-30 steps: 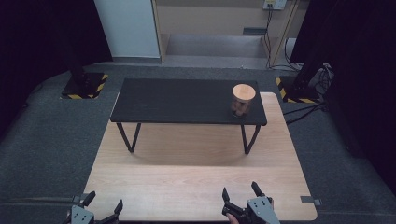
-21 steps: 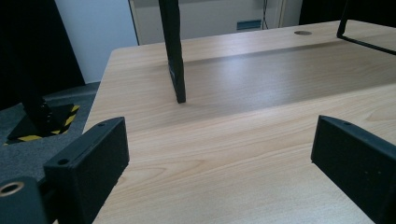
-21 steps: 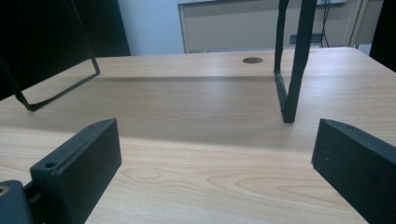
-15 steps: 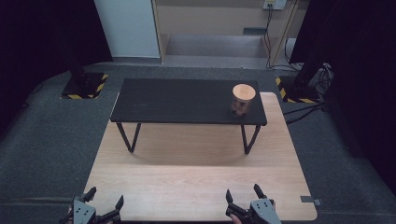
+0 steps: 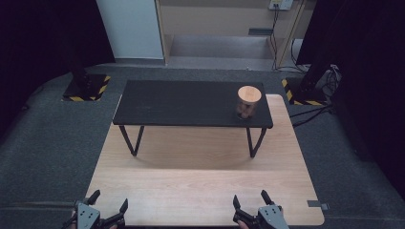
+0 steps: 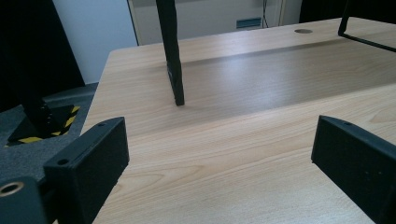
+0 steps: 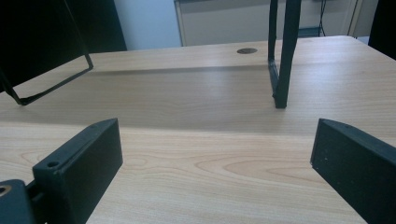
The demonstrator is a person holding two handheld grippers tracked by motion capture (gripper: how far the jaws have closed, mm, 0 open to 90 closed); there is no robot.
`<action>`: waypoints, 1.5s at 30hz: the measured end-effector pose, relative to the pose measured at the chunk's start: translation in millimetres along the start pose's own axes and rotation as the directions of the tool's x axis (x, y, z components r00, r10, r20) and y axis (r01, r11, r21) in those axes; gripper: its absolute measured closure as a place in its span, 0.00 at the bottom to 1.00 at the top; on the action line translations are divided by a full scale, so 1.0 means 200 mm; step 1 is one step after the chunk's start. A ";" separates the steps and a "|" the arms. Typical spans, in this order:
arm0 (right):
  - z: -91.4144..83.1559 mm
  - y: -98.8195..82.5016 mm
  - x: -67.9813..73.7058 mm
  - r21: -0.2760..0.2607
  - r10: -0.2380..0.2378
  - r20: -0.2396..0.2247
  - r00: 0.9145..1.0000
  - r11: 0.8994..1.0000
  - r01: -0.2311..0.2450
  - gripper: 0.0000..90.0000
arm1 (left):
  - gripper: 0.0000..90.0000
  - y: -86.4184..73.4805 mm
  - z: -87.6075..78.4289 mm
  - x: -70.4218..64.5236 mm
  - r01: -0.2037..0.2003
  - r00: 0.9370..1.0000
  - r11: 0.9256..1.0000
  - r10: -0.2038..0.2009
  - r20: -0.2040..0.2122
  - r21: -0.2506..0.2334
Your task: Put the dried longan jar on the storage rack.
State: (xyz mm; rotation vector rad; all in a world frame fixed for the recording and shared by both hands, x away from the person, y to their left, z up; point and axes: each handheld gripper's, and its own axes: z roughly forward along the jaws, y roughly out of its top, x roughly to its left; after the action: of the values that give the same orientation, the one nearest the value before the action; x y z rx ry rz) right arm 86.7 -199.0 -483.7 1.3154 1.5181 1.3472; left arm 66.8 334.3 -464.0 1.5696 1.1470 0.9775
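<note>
A: What's the thing nearest the work here?

B: A clear jar with a round wooden lid, standing upright near the right end of the small black surface, close to its front edge. Something brownish sits inside, but it's too small and blurred in the high view to make out.

A: And the fingers, where are they relative to it?

B: Well apart from it. Both grippers sit at the very bottom edge of the high view, low over the near edge of the wooden platform that the black surface stands on. The left gripper is at the near left corner, the right gripper nearer the middle-right, roughly in line with the jar but far short of it.

A: Are they holding anything?

B: No. Both pairs of fingers are spread wide with nothing between them. In the left gripper view the left gripper shows bare wood grain between its fingers, and the same goes for the right gripper in the right gripper view.

A: What's cut off?

B: The gripper bodies and the person's hands are mostly cropped by the bottom of the high view. From the gripper views you see the thin black legs of the surface.
</note>
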 end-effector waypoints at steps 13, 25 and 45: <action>0.01 -0.01 -0.01 0.000 0.011 -0.005 1.000 1.000 -0.011 0.02 | 0.03 0.00 0.01 -0.01 0.001 1.000 1.000 -0.001 0.000 0.004; 0.02 -0.01 -0.02 0.000 0.022 -0.006 1.000 1.000 -0.022 0.03 | 0.03 0.01 0.02 -0.01 -0.002 1.000 1.000 0.002 0.003 0.004; 0.01 -0.01 -0.03 -0.005 0.039 -0.012 0.999 0.999 -0.039 0.03 | 0.03 0.01 0.03 -0.01 -0.010 1.000 1.000 0.010 0.007 0.003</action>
State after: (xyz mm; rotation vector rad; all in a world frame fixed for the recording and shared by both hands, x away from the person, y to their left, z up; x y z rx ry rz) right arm 90.4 -204.8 -487.4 1.3424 1.5030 1.3854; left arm 71.7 330.2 -464.2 1.5811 1.1374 0.9765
